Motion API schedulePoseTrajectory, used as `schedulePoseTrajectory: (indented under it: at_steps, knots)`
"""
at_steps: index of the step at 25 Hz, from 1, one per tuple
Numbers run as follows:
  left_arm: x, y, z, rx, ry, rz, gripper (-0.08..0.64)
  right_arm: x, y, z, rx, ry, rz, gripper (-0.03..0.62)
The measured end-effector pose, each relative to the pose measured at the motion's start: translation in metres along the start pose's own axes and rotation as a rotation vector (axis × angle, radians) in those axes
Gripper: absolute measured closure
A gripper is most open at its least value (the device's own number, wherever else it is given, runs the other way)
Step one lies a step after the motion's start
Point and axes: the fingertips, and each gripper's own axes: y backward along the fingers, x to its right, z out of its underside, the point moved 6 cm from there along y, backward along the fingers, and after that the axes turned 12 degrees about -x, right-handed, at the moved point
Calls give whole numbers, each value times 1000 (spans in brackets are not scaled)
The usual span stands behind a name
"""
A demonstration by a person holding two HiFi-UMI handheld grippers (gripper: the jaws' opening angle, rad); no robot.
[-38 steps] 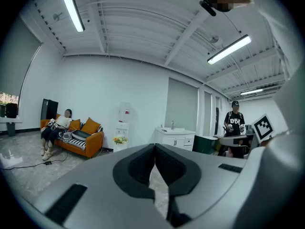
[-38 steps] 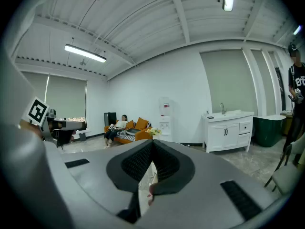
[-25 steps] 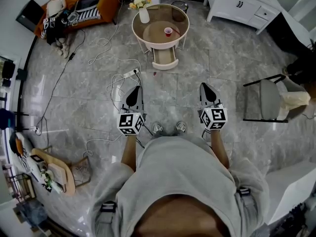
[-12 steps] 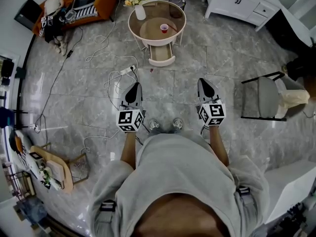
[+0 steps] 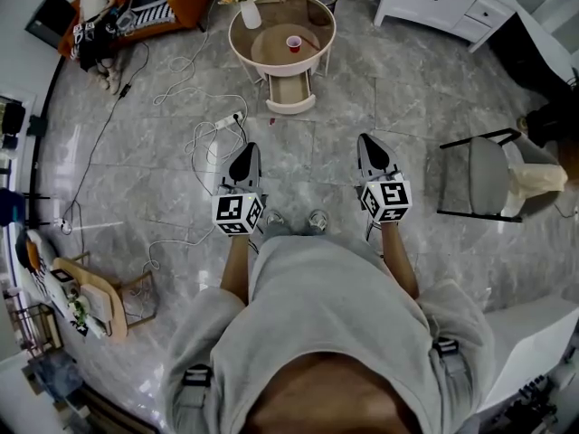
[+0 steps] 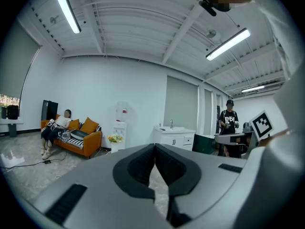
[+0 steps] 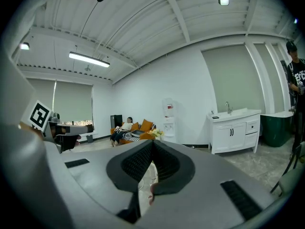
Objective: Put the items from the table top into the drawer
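Observation:
The round glass-topped table [image 5: 318,18] stands far ahead across the floor. On it are a red cup [image 5: 293,42] and a white vase of flowers [image 5: 249,11]. Its drawer [image 5: 291,95] is pulled open toward me. My left gripper [image 5: 244,155] and right gripper [image 5: 365,143] hover side by side over the floor, well short of the table, pointing at it. In the left gripper view the left gripper [image 6: 154,149] has its pads touching with nothing between them. The right gripper [image 7: 152,144] looks the same in its own view.
White cables and a power strip [image 5: 226,119] lie on the floor between me and the table. An orange sofa [image 5: 172,3] with a seated person is at the back left, a white cabinet [image 5: 434,7] at the back right, and a grey chair [image 5: 484,174] to my right.
The table, cables and floor have slid upward in the head view and the table looks slightly smaller. Both grippers stay shut and side by side, a little higher in the frame.

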Motion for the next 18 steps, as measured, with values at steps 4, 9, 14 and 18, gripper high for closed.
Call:
schedulePoseTrajectory:
  at_steps: [4, 9, 14, 18]
  knots:
    - [5, -5, 0, -2, 1, -4, 544, 4, -4, 1, -7, 4, -17, 569]
    - [2, -10, 3, -5, 17, -13, 543, 4, -11, 3, -24, 14, -38, 569]
    - [-5, -22, 4, -10, 25, -12, 543, 4, -25, 1, -39, 23, -48, 569]
    - [-19, -37, 1, -15, 31, -5, 544, 5, -44, -4, -49, 24, -48, 569]
